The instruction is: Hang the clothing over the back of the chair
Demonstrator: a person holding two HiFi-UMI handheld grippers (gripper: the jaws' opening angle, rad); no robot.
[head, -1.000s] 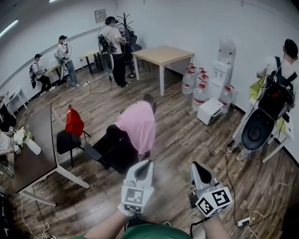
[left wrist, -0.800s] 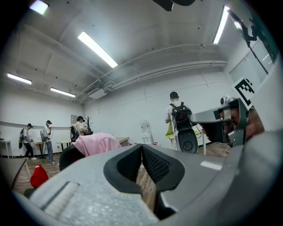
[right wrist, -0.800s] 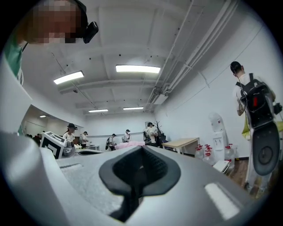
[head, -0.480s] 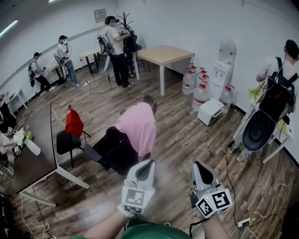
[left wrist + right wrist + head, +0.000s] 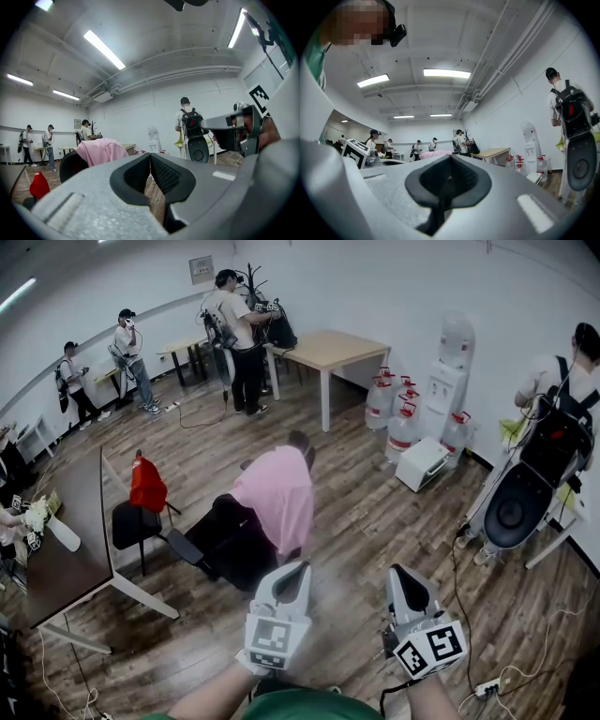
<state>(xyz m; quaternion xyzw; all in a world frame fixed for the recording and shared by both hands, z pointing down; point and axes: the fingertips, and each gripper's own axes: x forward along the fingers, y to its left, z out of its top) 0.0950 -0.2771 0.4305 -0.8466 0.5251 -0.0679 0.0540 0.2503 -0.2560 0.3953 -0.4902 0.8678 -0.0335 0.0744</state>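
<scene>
One pink garment (image 5: 277, 493) | draped over black chair (image 5: 234, 545) back | hanging loose

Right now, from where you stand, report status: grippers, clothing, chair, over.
Left gripper shut, empty; right gripper shut, empty. Pink clothing draped over black chair back. Only wood floor between grippers and chair.

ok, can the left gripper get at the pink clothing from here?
Probably, after a step closer: only bare floor lies between the left gripper and the pink clothing on the chair.
</scene>
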